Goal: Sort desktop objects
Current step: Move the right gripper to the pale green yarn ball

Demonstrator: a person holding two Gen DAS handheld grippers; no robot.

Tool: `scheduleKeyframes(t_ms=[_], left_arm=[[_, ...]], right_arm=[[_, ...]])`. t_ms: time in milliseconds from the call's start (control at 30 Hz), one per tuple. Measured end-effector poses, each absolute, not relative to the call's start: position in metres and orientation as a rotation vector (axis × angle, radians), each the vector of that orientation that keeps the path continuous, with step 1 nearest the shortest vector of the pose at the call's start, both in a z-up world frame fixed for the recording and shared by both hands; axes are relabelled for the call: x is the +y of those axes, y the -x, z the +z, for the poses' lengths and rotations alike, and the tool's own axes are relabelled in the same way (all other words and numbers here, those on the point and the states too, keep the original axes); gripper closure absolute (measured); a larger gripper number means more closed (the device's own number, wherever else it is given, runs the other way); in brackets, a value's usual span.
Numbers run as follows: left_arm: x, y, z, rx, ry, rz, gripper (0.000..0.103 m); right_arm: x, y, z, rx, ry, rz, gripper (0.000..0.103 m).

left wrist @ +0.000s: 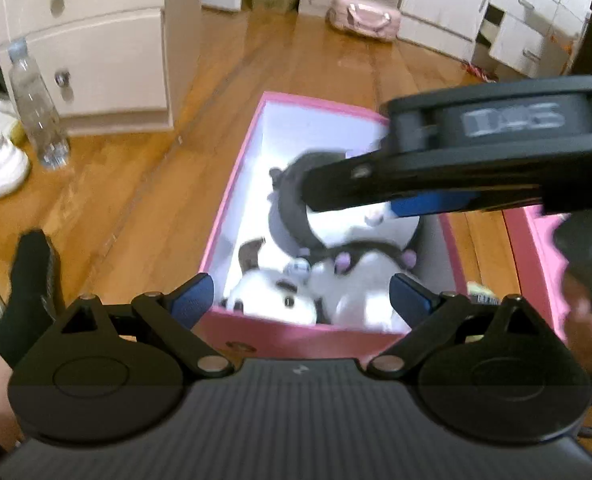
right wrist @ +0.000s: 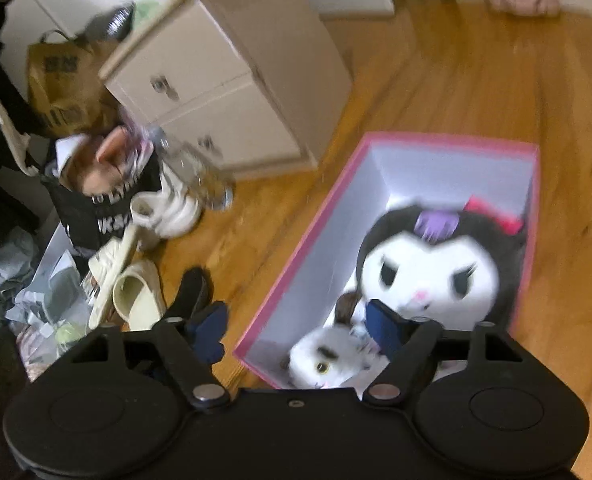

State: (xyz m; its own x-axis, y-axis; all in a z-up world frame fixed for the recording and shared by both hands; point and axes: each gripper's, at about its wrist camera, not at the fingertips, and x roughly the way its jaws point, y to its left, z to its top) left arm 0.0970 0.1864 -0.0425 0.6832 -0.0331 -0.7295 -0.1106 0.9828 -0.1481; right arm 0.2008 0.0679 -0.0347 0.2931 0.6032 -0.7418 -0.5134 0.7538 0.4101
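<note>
Left wrist view: the left gripper (left wrist: 299, 294), its blue-padded fingers (left wrist: 192, 298) spread and holding nothing, hovers over the near end of a pink box (left wrist: 232, 200) on the wooden floor (left wrist: 144, 184). Two plush toys lie inside: a black-hooded white plush (left wrist: 359, 232) and, nearer the camera, a white cat plush (left wrist: 272, 300). The right gripper (left wrist: 375, 188) reaches across from the right above the hooded toy; whether its fingers are apart cannot be told from here. A clear plastic bottle (left wrist: 36, 108) stands by a cream drawer cabinet (left wrist: 96, 52).

Right wrist view: the right gripper (right wrist: 303, 324) shows its fingers (right wrist: 383, 324) spread, one pad just in front of the black-hooded white plush (right wrist: 431, 272), gripping nothing. The white cat plush (right wrist: 327, 360) lies at the near end of the pink box (right wrist: 296, 264). Slippers (right wrist: 136, 292) and bags clutter the floor (right wrist: 455, 80) to the left.

Both toys look light, soft and squashable, unlikely to break or slip; a pinch on an ear, limb or fold of the body would likely hold better than the rounded head.
</note>
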Motion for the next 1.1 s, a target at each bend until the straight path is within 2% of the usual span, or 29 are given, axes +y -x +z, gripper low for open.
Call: scheduleKeyframes(t_ms=[133,267,400,633,867,1000,1100], left_arm=[[0.167,-0.098,-0.033,0.798,0.186,-0.029,0.007],[0.126,-0.099,-0.039,0.894,0.117,0.014,0.007],[0.084,-0.094,-0.035,0.897,0.055,-0.114,0.007],[0.045,-0.071,-0.039,0.943,-0.042,-0.108,0.009],[0.037,-0.075,-0.075,1.008,-0.059,-0.087,0.010],[0.039,-0.081,-0.088,1.022,0.056,-0.114,0.010],[0.034,-0.081,-0.092,1.017,0.045,-0.119,0.010]], right_arm=[[0.037,-0.187,-0.008,0.997,-0.117,0.649,0.017],[-0.018,-0.176,0.003,1.005,-0.316,0.545,0.016],[-0.048,-0.175,0.004,1.001,-0.256,0.408,0.016],[-0.084,-0.174,-0.032,1.125,-0.252,0.445,0.016],[-0.122,-0.180,-0.075,1.230,-0.355,0.400,0.016],[-0.133,-0.181,-0.095,1.264,-0.411,0.401,0.016],[-0.140,-0.183,-0.106,1.282,-0.483,0.429,0.016]])
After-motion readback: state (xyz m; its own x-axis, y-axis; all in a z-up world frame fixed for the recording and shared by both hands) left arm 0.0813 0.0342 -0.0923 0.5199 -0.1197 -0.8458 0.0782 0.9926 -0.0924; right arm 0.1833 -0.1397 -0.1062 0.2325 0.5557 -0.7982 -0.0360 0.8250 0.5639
